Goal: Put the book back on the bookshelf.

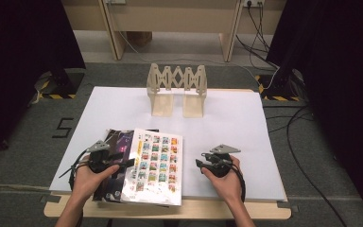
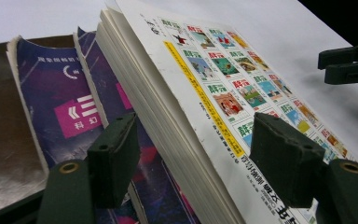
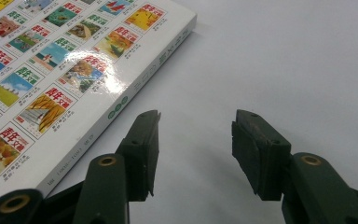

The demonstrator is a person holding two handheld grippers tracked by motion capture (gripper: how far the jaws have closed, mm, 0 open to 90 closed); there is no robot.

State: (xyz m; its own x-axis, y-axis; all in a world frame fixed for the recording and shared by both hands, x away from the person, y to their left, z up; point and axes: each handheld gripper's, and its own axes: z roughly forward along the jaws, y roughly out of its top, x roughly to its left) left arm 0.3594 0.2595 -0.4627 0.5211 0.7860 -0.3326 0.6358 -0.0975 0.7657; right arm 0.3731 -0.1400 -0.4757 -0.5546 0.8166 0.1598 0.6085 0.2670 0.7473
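I see the white book (image 1: 154, 165) lying on top of dark magazines (image 1: 116, 161) at the table's (image 1: 246, 127) near left edge. My left gripper (image 2: 198, 154) straddles its page edge, jaws spread, not pressing. The right gripper (image 3: 193, 149) hangs released just beside the book's spine, over bare table.

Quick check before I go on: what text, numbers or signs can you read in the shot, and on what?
"5": black mark on the grey floor, left of the table.
White book cover: red titles and small print on its picture grid, too small to read.
Purple book: white characters on a pink label, blurred, unreadable.
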